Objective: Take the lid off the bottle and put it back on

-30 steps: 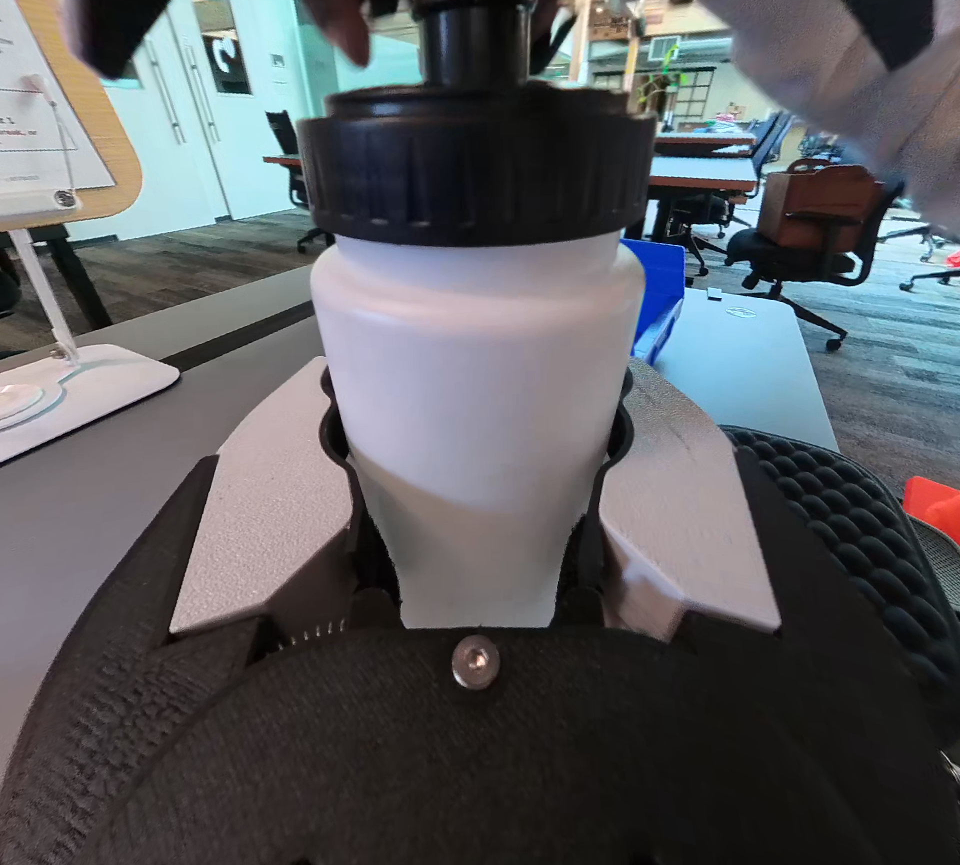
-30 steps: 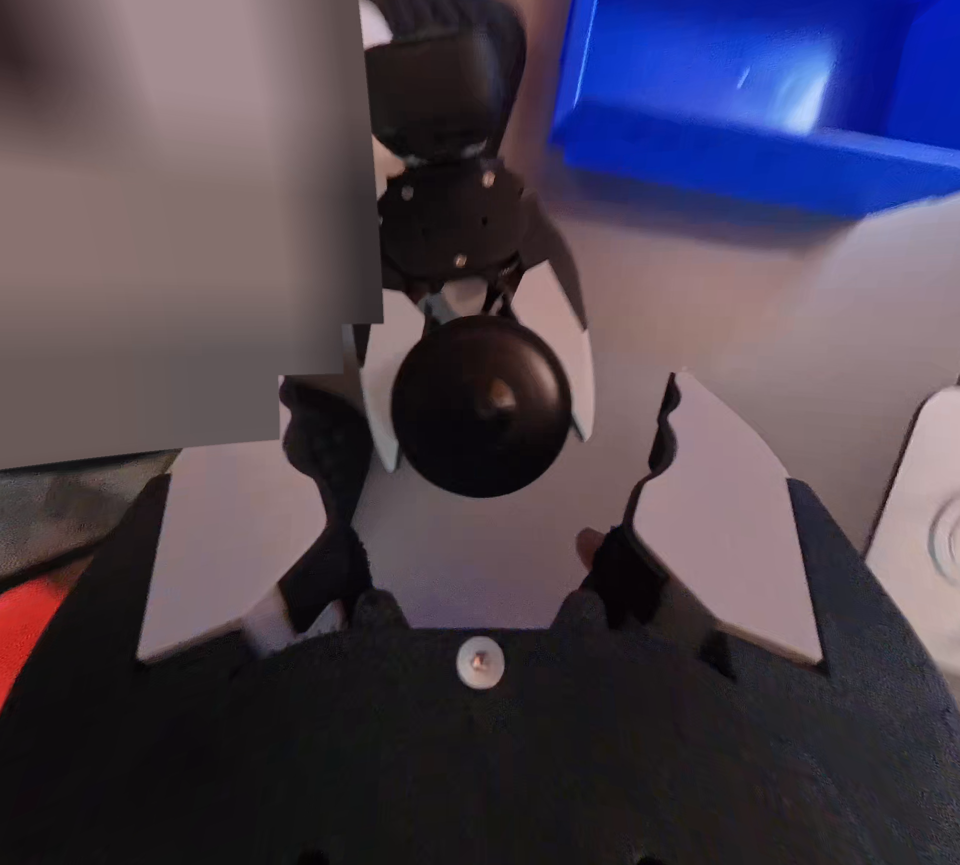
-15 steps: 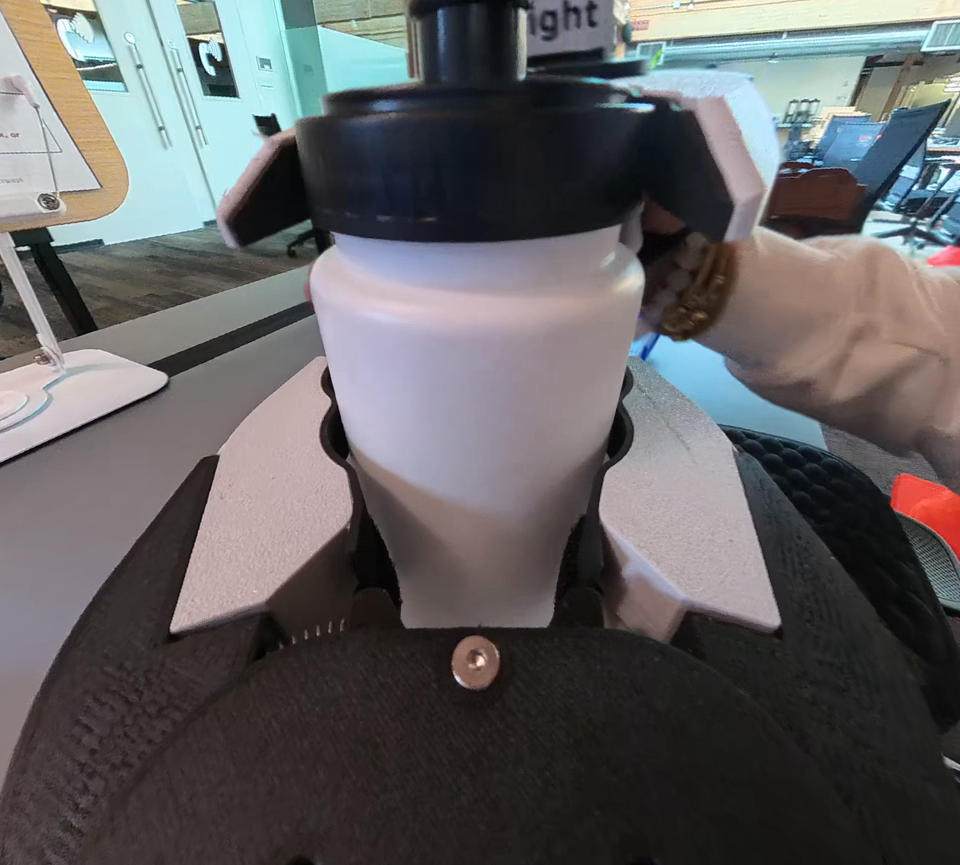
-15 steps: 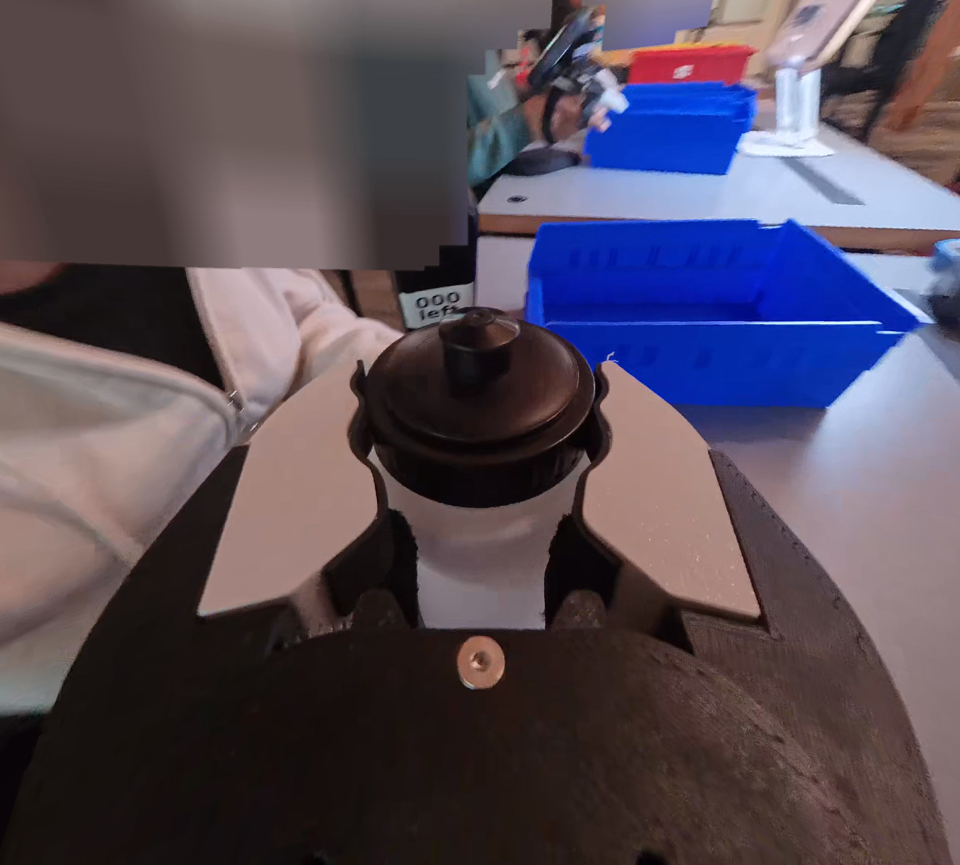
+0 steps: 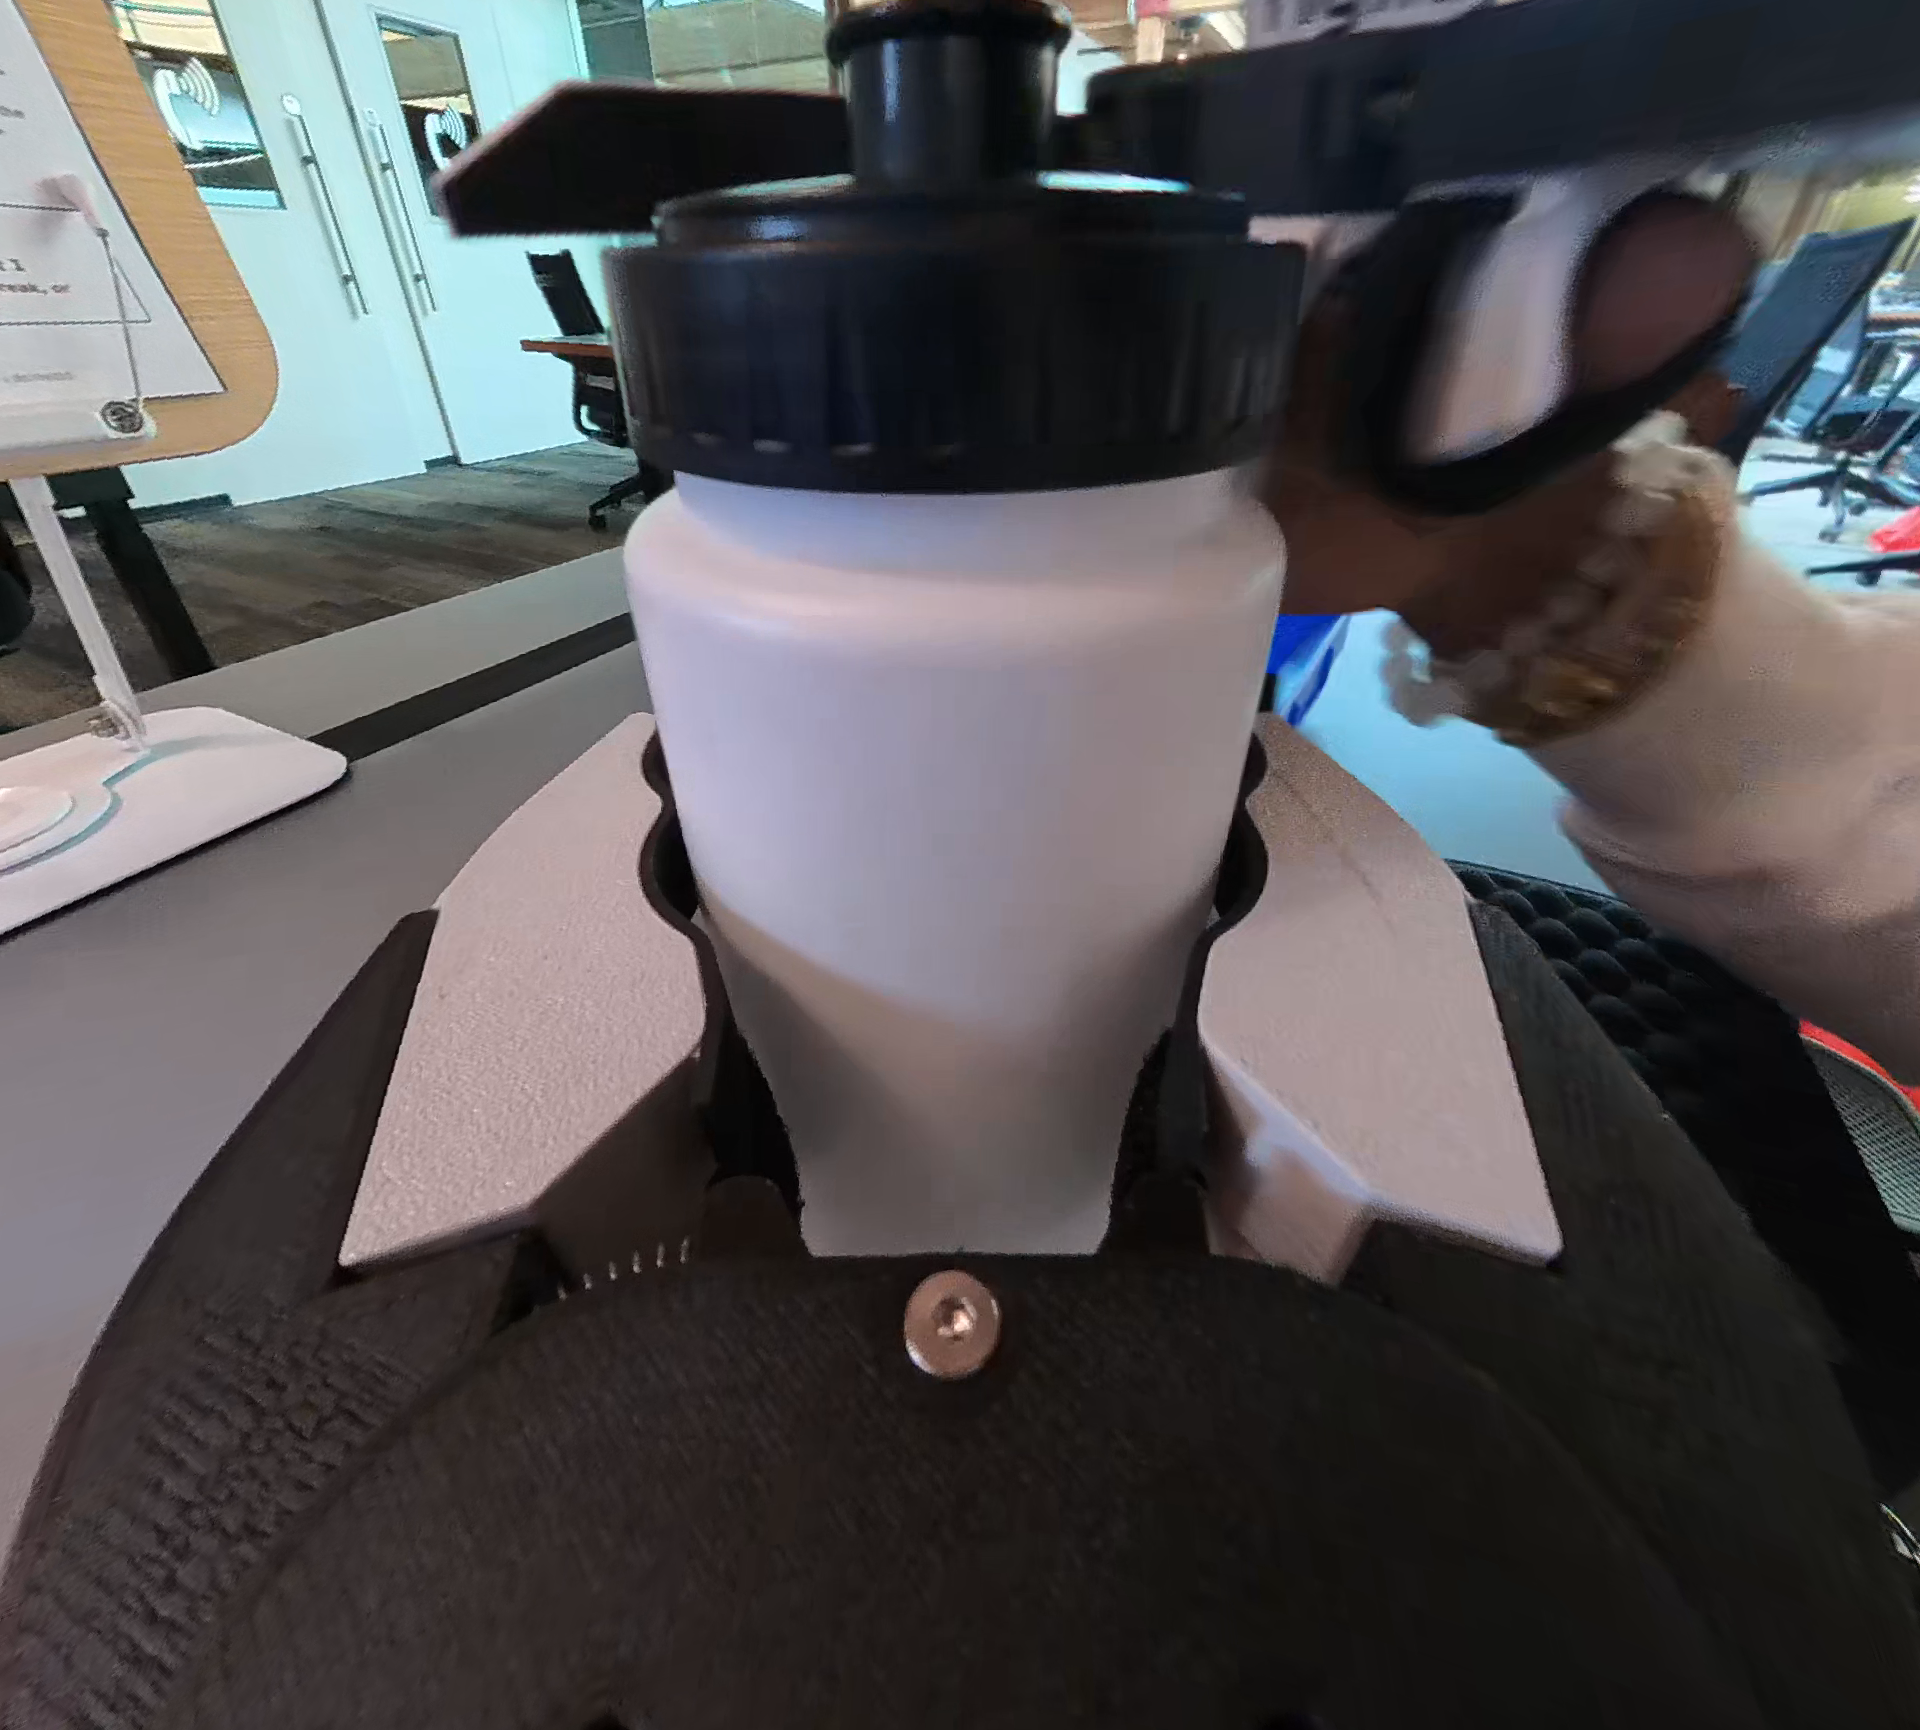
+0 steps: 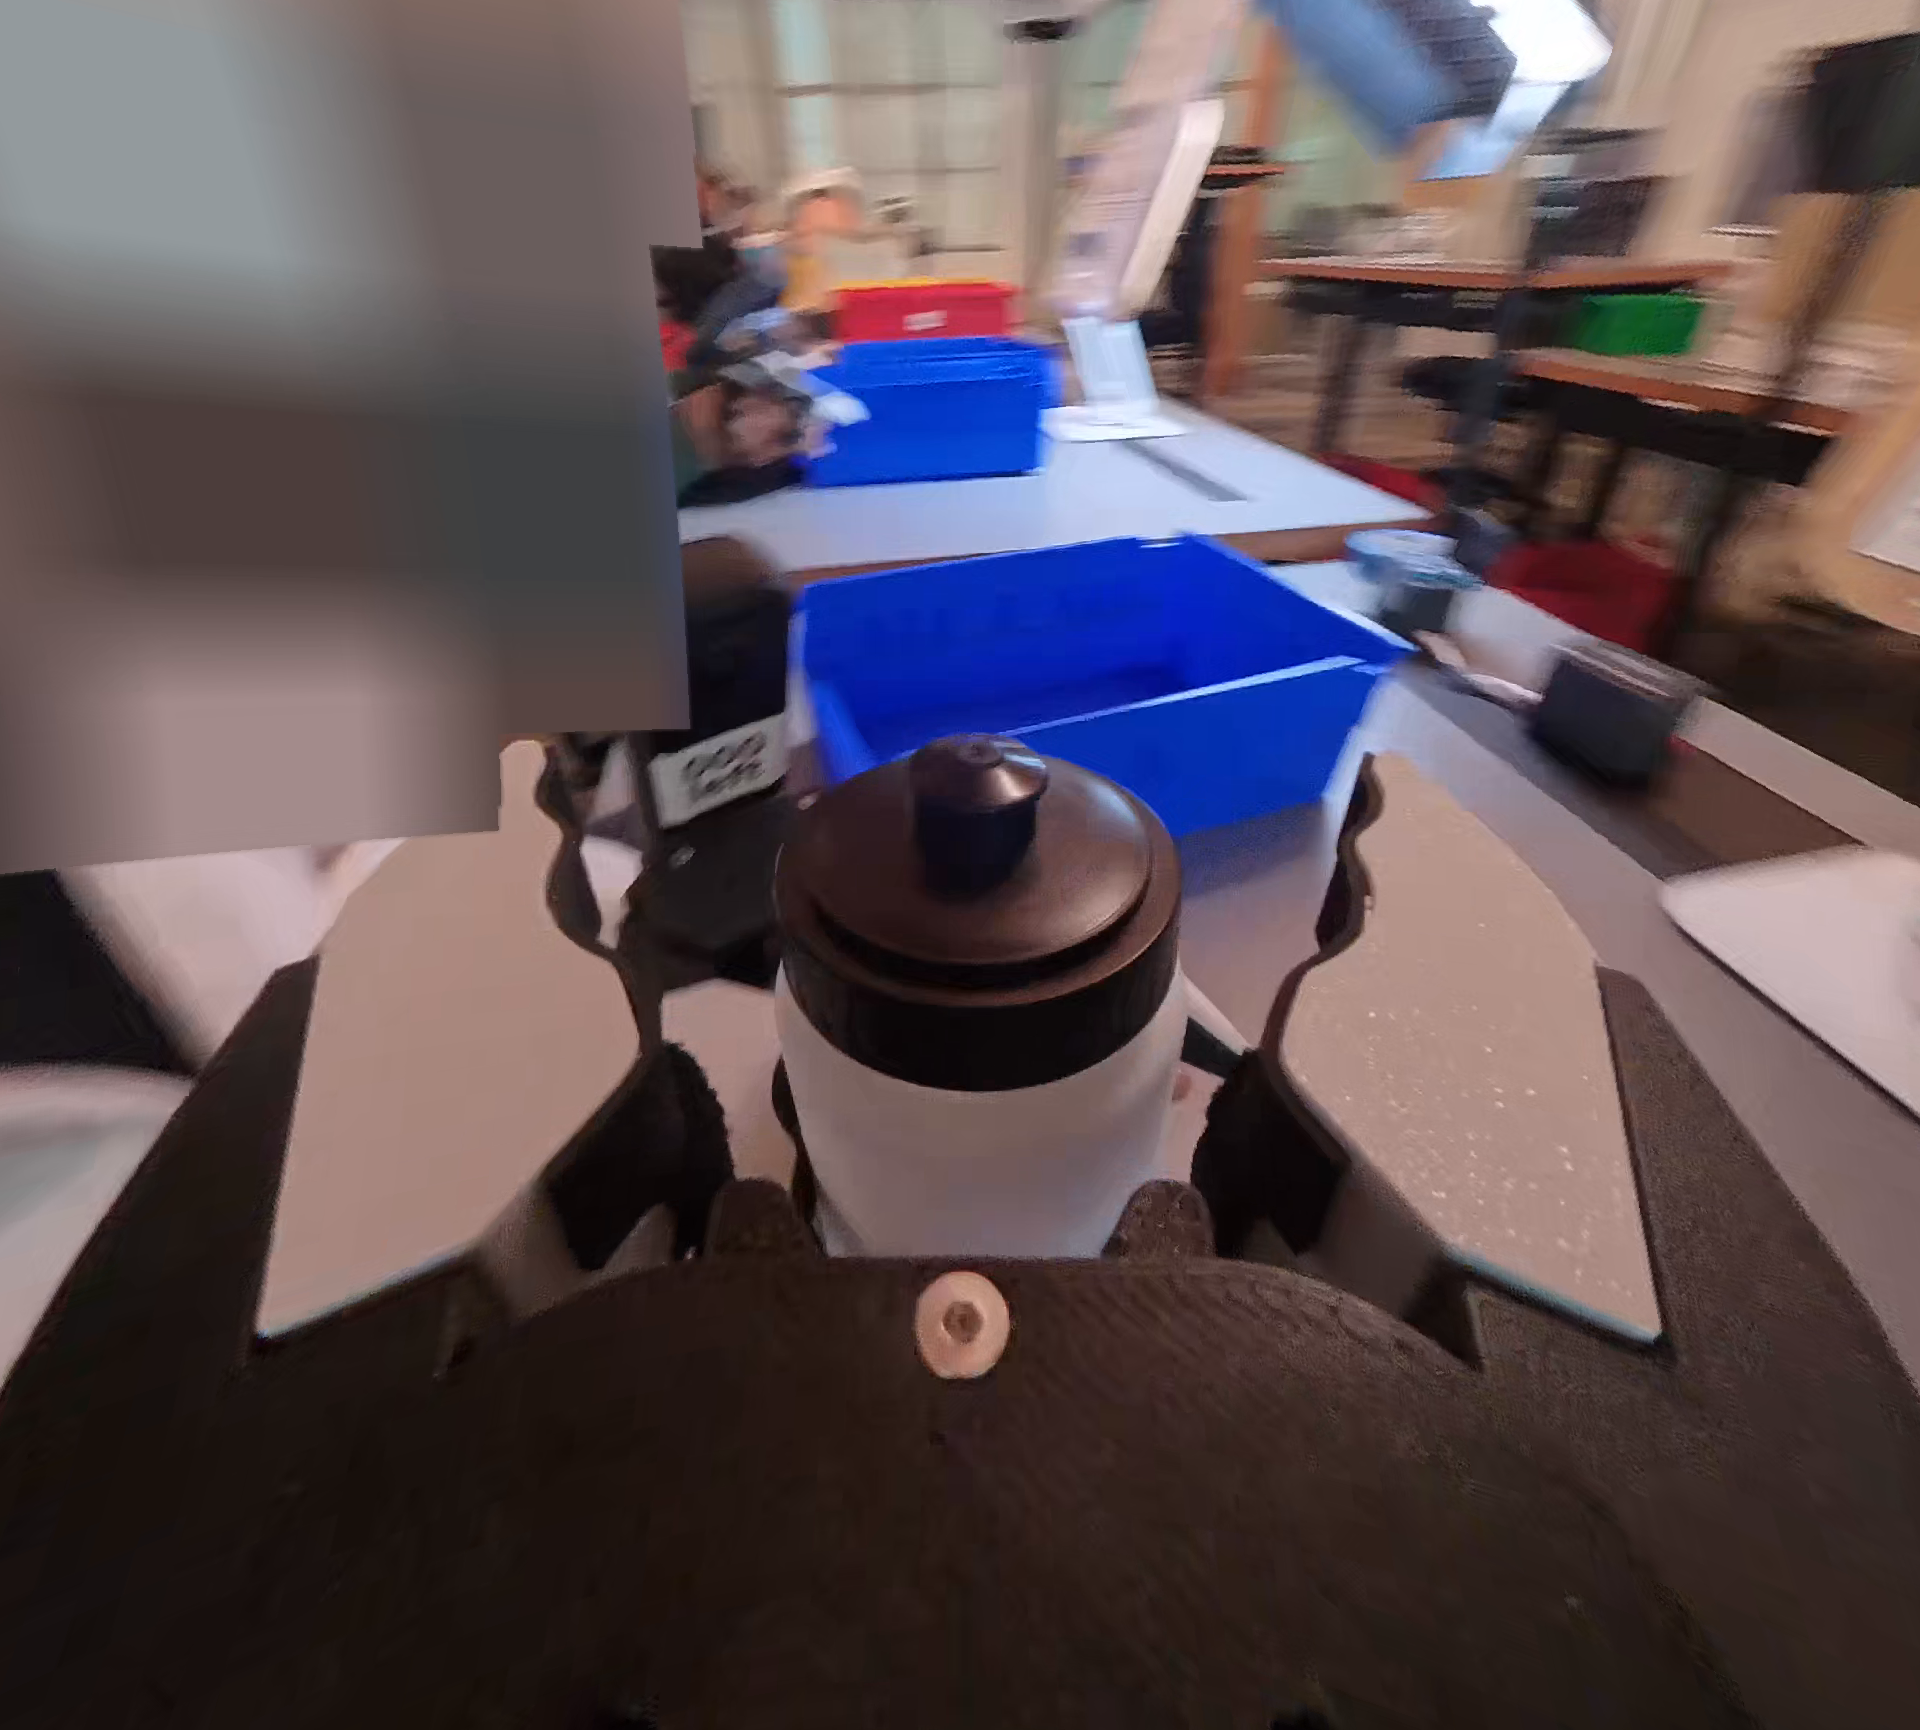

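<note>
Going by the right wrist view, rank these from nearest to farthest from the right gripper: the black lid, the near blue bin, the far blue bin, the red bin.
1. Black lid, between the open right gripper's fingers.
2. Near blue bin, just beyond the lid, right of centre.
3. Far blue bin, on the next table.
4. Red bin, right behind it.

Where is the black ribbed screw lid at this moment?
The black ribbed screw lid sits on the white plastic bottle, centre of both wrist views, between the open right gripper fingers, before the blue plastic bin.
</note>
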Demonstrator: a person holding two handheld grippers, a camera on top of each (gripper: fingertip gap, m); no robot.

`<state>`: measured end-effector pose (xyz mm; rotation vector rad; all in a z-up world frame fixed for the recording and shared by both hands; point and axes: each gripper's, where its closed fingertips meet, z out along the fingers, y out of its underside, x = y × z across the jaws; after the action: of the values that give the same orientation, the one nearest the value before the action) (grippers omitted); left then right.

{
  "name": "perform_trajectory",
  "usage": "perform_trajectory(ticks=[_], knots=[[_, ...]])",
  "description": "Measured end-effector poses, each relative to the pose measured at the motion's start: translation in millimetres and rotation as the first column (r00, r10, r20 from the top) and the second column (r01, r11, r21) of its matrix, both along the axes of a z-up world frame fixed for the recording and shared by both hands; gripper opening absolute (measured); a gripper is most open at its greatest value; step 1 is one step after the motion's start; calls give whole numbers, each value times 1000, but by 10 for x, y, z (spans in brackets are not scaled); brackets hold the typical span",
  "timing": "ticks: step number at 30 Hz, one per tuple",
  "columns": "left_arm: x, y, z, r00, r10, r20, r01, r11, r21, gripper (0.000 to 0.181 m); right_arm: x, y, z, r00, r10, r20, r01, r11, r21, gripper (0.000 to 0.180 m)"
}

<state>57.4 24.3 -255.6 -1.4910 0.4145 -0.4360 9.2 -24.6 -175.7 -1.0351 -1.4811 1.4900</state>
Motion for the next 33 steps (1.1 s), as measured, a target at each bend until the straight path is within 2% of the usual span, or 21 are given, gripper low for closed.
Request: perform_trajectory(ticks=[2,5,6,7,9,11,12,14,16,17,19,22,23,25,27,28,29,31,33], knots=[[19,1,-2,1000,-10,-6,10,1000,1,99,-4,-16,-131,986,160,45,-162,985,54,127],[5,0,2,1000,-9,4,9,1000,1,99,-13,-82,-278,941,320,111,-327,944,48,95],[-10,-3,3,1000,-7,11,7,1000,0,99,-15,-103,-257,934,343,104,-346,938,12,87],[-21,-4,3,1000,-1,14,1,1000,-1,99,-39,-94,-248,942,321,95,-322,947,2,87],[-36,4,1,1000,28,8,-28,1000,-1,99,-86,-50,-252,977,198,80,-201,979,31,87],[-42,16,-3,999,54,0,-54,999,-2,99,-118,38,-271,994,-26,109,21,999,49,87],[-41,23,-5,998,65,-5,-65,998,-2,99,-122,94,-283,977,-170,125,164,985,61,87],[-19,25,-6,997,72,-21,-72,997,4,99,-89,204,-306,881,-448,151,441,894,80,86],[-6,13,-2,997,70,-29,-70,997,11,99,-45,237,-308,808,-577,122,559,815,153,87],[-14,14,-2,997,73,-24,-73,997,9,99,-60,196,-292,821,-563,94,542,821,178,99],[-34,17,-3,998,68,-8,-68,998,1,99,-128,87,-153,896,-445,-6,440,883,161,145],[-19,-2,-2,999,36,0,-36,999,3,99,-93,-75,-18,991,-112,-66,122,980,159,139],[-11,-5,-2,1000,30,-1,-30,1000,3,99,-61,-97,-36,999,7,-39,-1,988,153,136],[11,-8,-4,1000,15,-6,-15,1000,4,99,9,-96,-113,974,218,57,-222,970,93,121],[21,-9,-3,1000,7,-7,-7,1000,6,99,-4,-28,-158,943,316,106,-322,946,48,99],[17,-9,-2,1000,7,-4,-7,1000,6,99,0,-44,-141,926,366,90,-370,929,31,93],[13,-13,-2,1000,4,0,-4,1000,6,99,28,-100,-133,904,420,79,-423,906,16,79],[13,-26,0,1000,-1,4,1,1000,8,99,14,-120,-132,912,404,73,-405,914,1,78],[11,-20,-1,1000,20,-2,-20,1000,8,99,-4,-78,-122,947,315,60,-315,949,-8,74]])
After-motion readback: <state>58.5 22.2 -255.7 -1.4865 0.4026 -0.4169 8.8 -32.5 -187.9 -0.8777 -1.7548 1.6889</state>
